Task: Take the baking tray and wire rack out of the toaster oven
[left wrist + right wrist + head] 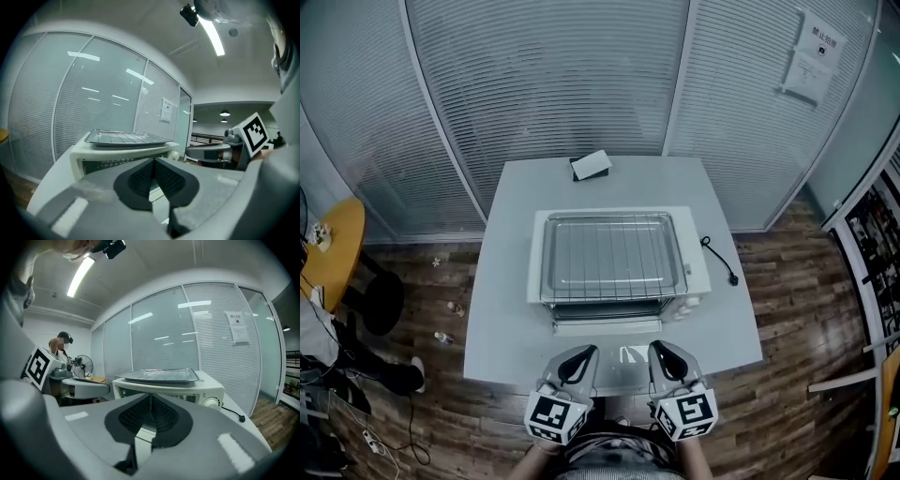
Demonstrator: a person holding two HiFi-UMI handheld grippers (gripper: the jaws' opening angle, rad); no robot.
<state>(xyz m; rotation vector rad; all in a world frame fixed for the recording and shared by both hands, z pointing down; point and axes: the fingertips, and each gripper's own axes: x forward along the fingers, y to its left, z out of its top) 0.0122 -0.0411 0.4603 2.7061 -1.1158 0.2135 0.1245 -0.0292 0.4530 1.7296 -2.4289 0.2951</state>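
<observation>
Left gripper (pixel 584 356) held low at near table edge, pointing forward and slightly down, marker cube (pixel 555 415) toward the person, jaws pressed together, nothing between them (pixel 153 163). Right gripper (pixel 662 354) just beside it, parallel, same slight downward tilt, jaws also pressed together and empty (pixel 150 400). Both sit apart from the white boxy toaster oven (pixel 698 272), which stands straight ahead of them mid-table. Task thing: silver rectangular metal baking tray (pixel 551 258) with thin wire rack (pixel 612 251) lying in it, resting on the oven's top, ahead of and above both jaw tips, touched by neither. Surface: light grey square table (pixel 506 319). Far left of the left gripper, a round yellow side table (pixel 337 248) on dark wood plank floor (pixel 787 309). Beyond the oven, at the far table edge, a small black-and-white flat object (pixel 591 165), can't tell what. Ahead-right of the right gripper, a black power cable (pixel 717 258) lies on the table beside the oven. Room: frosted glass partition walls with horizontal blinds (pixel 544 84), white paper notice (pixel 814 56) stuck far right.
</observation>
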